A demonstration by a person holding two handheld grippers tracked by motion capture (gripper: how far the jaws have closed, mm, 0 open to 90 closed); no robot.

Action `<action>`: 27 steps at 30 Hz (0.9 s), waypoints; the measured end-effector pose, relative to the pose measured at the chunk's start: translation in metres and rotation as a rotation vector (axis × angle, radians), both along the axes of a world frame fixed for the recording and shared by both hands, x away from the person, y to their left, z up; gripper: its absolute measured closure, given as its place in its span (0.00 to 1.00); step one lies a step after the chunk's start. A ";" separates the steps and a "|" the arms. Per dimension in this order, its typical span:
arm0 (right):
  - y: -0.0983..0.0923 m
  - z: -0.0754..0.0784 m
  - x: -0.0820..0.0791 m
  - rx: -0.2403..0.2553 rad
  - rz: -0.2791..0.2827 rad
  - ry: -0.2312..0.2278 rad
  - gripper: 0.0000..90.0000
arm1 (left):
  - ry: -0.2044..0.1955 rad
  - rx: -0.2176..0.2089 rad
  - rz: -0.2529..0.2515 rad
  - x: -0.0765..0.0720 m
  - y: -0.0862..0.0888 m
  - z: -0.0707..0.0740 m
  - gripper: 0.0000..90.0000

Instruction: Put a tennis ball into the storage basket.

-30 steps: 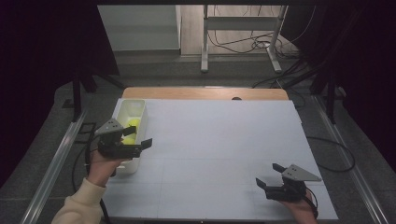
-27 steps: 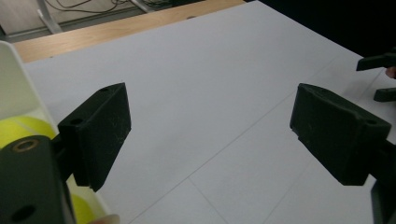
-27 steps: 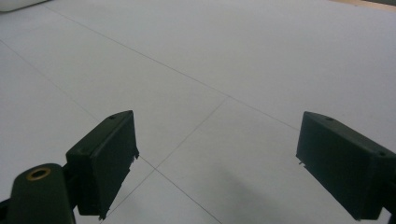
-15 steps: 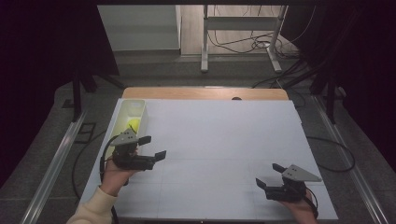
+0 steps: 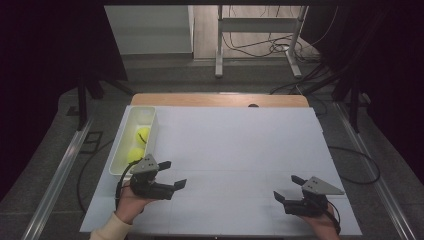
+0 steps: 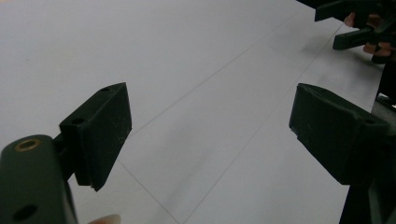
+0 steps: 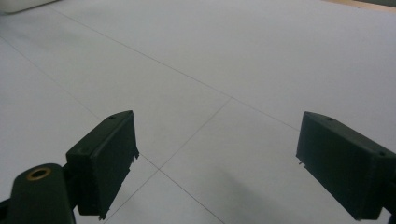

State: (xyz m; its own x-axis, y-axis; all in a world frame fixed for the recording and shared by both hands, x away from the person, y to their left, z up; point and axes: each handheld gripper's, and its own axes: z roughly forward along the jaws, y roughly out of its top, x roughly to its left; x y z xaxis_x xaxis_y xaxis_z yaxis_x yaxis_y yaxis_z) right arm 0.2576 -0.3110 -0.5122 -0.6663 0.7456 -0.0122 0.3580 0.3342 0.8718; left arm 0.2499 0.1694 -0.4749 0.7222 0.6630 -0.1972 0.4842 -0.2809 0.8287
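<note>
Two yellow-green tennis balls (image 5: 141, 135) (image 5: 134, 155) lie in a long white bin (image 5: 149, 140) at the table's left side. My left gripper (image 5: 172, 174) is held low near the front left, just right of the bin's near end, jaws wide open with nothing between them. My right gripper (image 5: 287, 188) rests at the front right, also open and empty. In the left gripper view the black jaws (image 6: 208, 126) frame bare white table, and the right gripper (image 6: 355, 25) with its hand appears at the top right. Bare white surface lies between the jaws of the right gripper (image 7: 217, 163).
The white tabletop (image 5: 240, 150) has faint grid lines and a wooden strip along its far edge. Metal rails run down both sides of the table. A stand's legs and cables sit on the floor beyond the table.
My left gripper has drawn back from over the bin toward the front of the table and swung to point right, open and empty. The right gripper has stayed put.
</note>
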 end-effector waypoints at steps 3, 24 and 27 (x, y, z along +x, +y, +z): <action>0.000 0.000 0.000 -0.001 0.002 -0.002 0.14 | 0.002 0.013 0.005 -0.004 0.000 -0.006 0.16; 0.005 0.000 -0.004 0.005 0.089 -0.007 0.14 | 0.009 0.074 0.046 -0.021 0.016 -0.045 0.16; 0.006 -0.001 -0.004 0.001 0.099 -0.007 0.14 | 0.015 0.081 0.047 -0.017 0.016 -0.047 0.15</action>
State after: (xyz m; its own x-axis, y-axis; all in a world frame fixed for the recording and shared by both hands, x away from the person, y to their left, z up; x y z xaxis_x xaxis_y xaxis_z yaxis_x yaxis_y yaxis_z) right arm 0.2536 -0.3050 -0.5130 -0.7367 0.6760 -0.0166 0.3171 0.3670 0.8745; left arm 0.2326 0.1850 -0.5223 0.6870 0.7106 -0.1519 0.5105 -0.3233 0.7968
